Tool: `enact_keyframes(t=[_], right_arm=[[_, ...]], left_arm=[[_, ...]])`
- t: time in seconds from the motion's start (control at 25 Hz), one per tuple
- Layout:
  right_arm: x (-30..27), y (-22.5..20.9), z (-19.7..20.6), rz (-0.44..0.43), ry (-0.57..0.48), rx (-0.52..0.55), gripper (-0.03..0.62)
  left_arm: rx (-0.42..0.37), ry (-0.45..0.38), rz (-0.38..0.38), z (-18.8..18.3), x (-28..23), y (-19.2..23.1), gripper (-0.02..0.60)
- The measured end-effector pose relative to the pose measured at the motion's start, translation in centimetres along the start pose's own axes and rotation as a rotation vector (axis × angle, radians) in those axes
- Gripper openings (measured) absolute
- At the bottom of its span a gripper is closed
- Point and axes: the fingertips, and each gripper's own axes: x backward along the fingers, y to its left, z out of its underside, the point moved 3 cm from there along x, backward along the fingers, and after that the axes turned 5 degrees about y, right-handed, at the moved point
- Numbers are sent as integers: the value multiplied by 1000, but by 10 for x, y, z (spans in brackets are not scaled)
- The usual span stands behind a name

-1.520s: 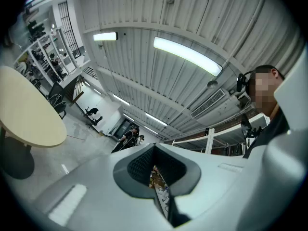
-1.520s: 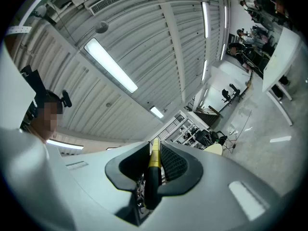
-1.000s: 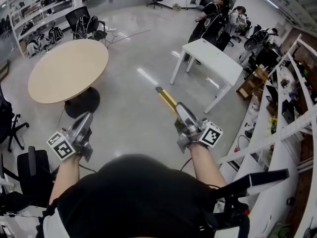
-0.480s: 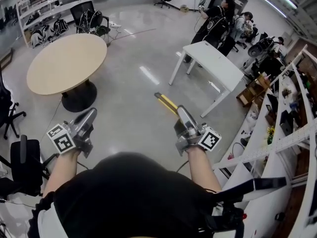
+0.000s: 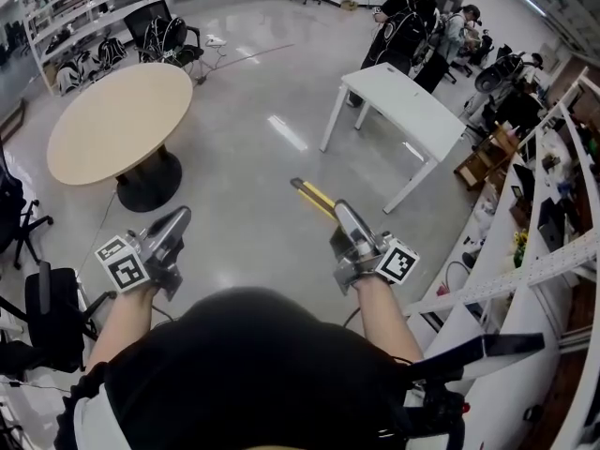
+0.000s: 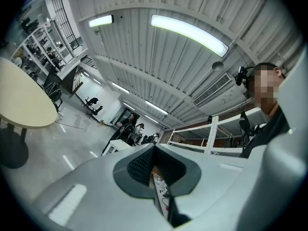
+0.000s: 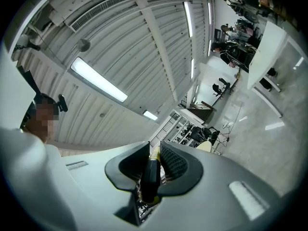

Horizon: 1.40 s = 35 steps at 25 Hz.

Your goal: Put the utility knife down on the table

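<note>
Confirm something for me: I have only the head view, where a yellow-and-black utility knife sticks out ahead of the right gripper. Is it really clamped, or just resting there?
Observer: Clamped. In the right gripper view, the right gripper has both jaws closed on the yellow-and-black utility knife, whose body sits pressed between the dark ribbed pads.
Operator: And the left one, is it carrying anything?
Observer: No. The left gripper view shows the left gripper with its jaws together and nothing between them.
</note>
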Motion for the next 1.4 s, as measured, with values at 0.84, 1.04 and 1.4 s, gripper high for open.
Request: enact_keyframes(t=[0.84,1.04,1.4], right_arm=[[-272,-68,-10,77,-67,67,84],[-315,-93,-16,107,-73,57,84],[-347,-169,-54,100,-74,11,84]], left_arm=[[6,40,201,-153,-45,268,-2],[24,50,210,-173,-56,316,-2],[39,66,160,-183,-106,371,-2]])
